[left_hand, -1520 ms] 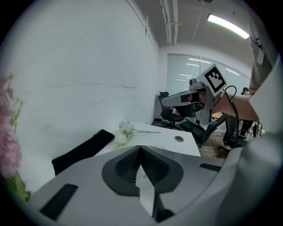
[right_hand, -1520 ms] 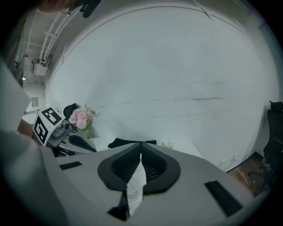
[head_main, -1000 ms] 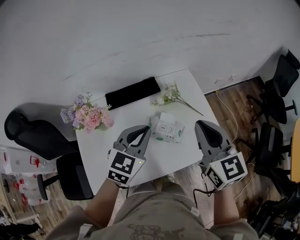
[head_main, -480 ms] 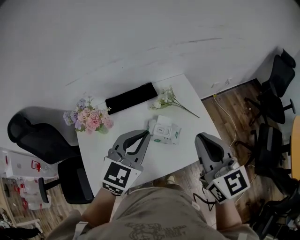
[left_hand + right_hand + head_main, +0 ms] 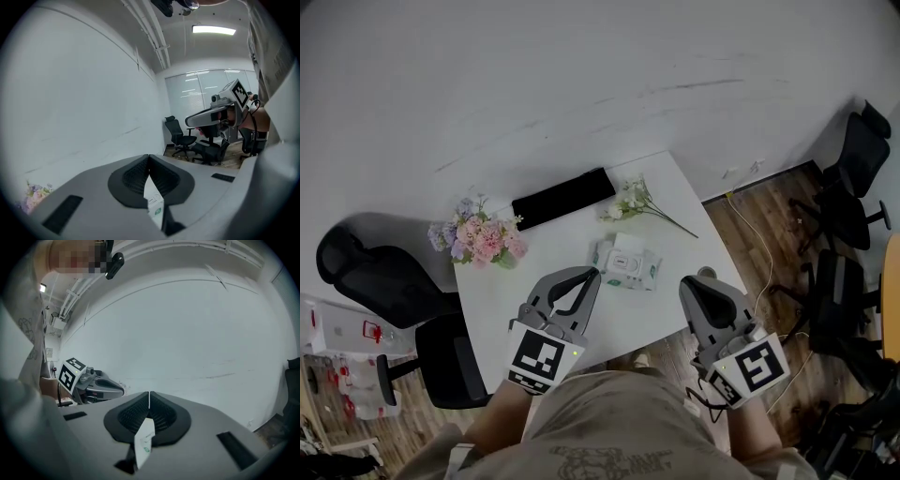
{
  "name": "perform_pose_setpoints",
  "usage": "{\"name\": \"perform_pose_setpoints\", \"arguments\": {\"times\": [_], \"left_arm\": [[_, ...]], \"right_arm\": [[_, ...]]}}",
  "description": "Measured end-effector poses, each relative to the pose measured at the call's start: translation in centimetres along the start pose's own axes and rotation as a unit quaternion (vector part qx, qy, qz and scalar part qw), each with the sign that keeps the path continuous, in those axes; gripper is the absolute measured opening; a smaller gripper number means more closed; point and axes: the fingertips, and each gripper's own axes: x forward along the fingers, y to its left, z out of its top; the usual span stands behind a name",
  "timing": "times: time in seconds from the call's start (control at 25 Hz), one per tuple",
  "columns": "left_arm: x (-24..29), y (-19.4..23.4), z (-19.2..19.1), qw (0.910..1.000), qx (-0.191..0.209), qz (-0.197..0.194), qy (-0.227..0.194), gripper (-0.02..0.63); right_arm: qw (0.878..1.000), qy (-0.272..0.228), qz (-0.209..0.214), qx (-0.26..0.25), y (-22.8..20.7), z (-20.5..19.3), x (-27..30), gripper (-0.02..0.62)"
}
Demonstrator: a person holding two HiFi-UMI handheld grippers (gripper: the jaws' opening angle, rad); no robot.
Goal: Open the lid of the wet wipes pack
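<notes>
The wet wipes pack (image 5: 626, 262), white with green print and a white flip lid on top, lies on the white table (image 5: 525, 291) just past both grippers. My left gripper (image 5: 593, 273) hovers at the pack's near left, jaws shut with nothing in them. My right gripper (image 5: 689, 284) hangs at the table's right edge, also shut with nothing in it. A strip of the pack (image 5: 153, 206) shows under the shut tips of the left gripper (image 5: 149, 157). The same goes for the pack (image 5: 144, 439) below the right gripper (image 5: 149, 393).
A pink flower bunch (image 5: 483, 236) lies at the table's left, a long black bar (image 5: 563, 198) at the back and a white flower sprig (image 5: 637, 199) behind the pack. Black office chairs stand at the left (image 5: 366, 272) and right (image 5: 853, 178) on the wood floor.
Both grippers have drawn back a little from the pack toward me, and the right one has drifted left. The pack has stayed where it was.
</notes>
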Motion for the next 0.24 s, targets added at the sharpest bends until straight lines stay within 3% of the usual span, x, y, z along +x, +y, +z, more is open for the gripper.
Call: {"name": "perform_pose_setpoints", "arguments": {"times": [0.24], "left_arm": [[-0.26,-0.41,0.05,1.0000,0.000,-0.003,-0.001,0.017]], "right_arm": [[1.000,0.001,-0.002,0.000,-0.08,-0.25,-0.10,0.034]]}}
